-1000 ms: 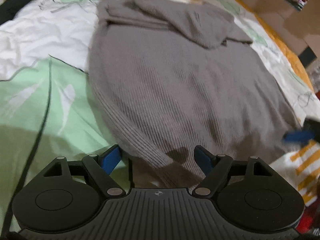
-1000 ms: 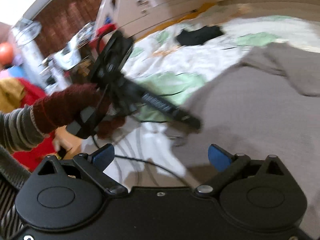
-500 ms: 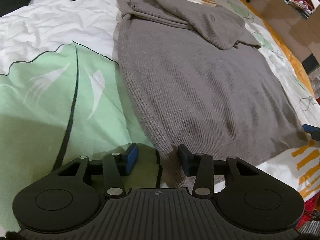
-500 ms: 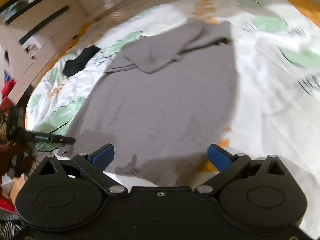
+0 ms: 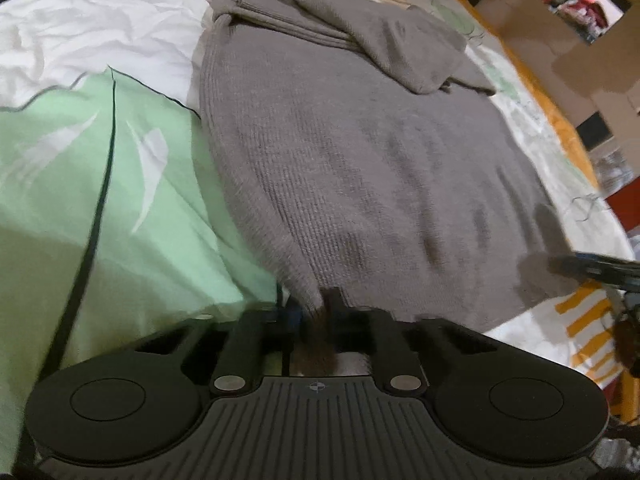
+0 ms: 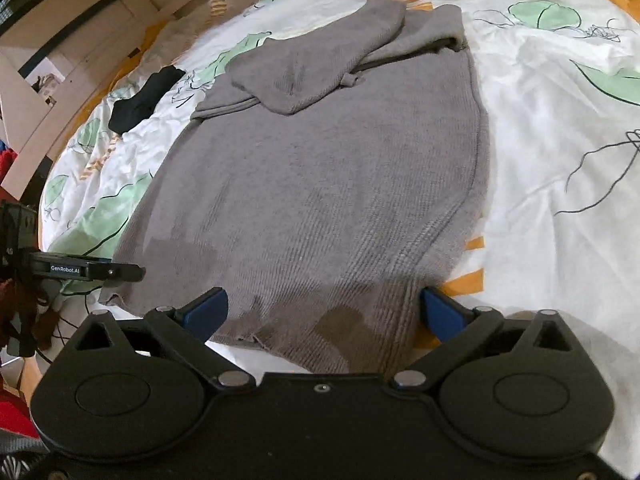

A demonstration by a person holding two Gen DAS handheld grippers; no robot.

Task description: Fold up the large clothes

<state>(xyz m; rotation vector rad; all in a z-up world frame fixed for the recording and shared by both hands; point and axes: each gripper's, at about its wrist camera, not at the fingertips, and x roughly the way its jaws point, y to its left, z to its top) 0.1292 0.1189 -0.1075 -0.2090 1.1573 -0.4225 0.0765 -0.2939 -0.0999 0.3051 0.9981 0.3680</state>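
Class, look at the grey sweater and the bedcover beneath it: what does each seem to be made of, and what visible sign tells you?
Grey sweater: apparently knitted yarn, matte, with ribbed rows visible; the fibre cannot be told. Bedcover: seemingly thin woven cloth, perhaps cotton, smooth and matte, creased, with printed green leaves.

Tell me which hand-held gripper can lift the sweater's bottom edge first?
Left, probably. The left hand-held gripper is already shut on the grey sweater at its near hem corner. The right hand-held gripper straddles the other hem corner, jaws closing but not yet pinching.
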